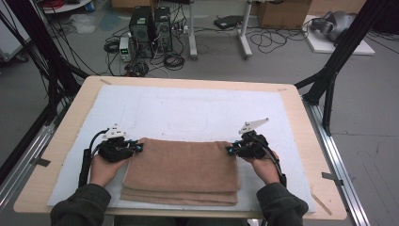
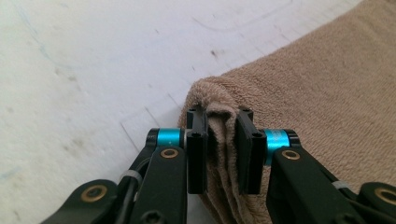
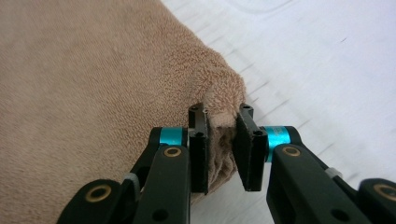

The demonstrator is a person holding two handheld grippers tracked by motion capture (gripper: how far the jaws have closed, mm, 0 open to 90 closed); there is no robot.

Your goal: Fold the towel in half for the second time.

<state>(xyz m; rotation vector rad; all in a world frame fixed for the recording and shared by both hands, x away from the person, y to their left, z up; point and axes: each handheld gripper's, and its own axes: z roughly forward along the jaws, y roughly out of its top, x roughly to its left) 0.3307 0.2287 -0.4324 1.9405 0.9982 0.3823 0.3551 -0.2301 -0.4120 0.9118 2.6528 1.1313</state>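
- Brown terry towel, folded into layers, lies on the white mat at the near edge of my worktop, between my two hands.
- My left tongs are clamped on the towel's far left corner; in the left gripper view the bunched pile fills the narrow gap between the pads.
- My right tongs pinch the far right corner the same way, with a small tuft squeezed between the jaws.
- How many layers each grip has caught I cannot tell for sure; it looks like the top fold alone.
- I judge the step in hand to be the grasp for another fold, both corners secured.
- Next move calls for lifting both corners together, level and evenly, and carrying them toward me without the lower layers dragging.
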